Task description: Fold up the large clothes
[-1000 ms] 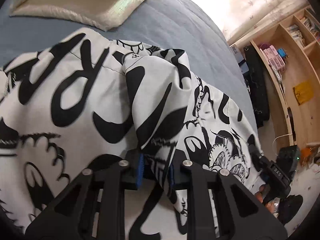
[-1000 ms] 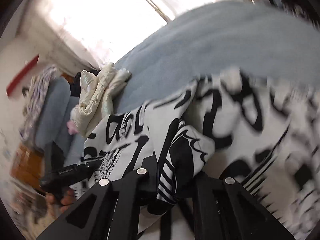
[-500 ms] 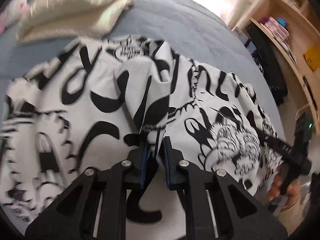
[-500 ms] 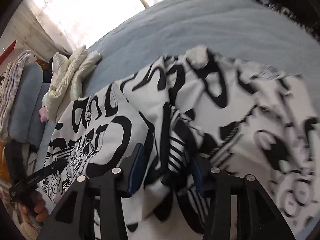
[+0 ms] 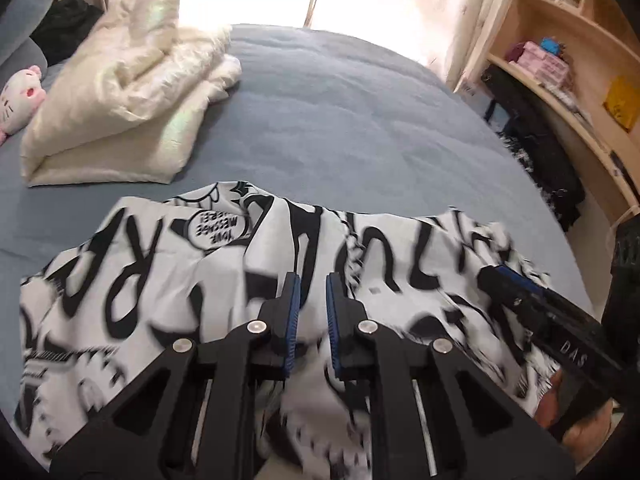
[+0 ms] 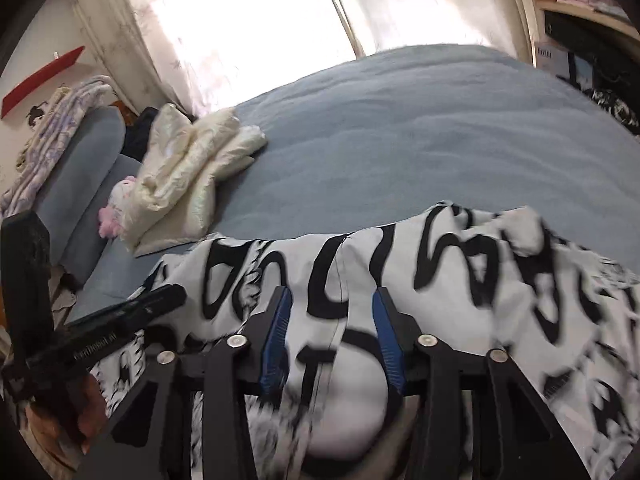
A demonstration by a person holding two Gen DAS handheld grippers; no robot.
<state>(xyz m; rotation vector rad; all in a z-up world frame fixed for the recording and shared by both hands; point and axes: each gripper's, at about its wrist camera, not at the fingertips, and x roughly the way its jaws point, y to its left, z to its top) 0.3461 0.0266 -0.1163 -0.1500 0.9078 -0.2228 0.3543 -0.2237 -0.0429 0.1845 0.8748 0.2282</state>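
One grey-blue bed (image 5: 340, 120), printed garment (image 5: 140, 280) spread, wooden shelves (image 5: 580, 60) beside.

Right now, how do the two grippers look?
Both the left gripper and the right gripper are black, with angular cut-out arms, silver round screws and blue ribbed pads on two fingers. White lettering runs along each body when seen from the other camera.

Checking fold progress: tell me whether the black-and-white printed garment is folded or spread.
Partly folded: the black-and-white printed garment lies on the blue bed in overlapping layers, rumpled, with uneven edges. It is neither spread flat nor neatly finished.
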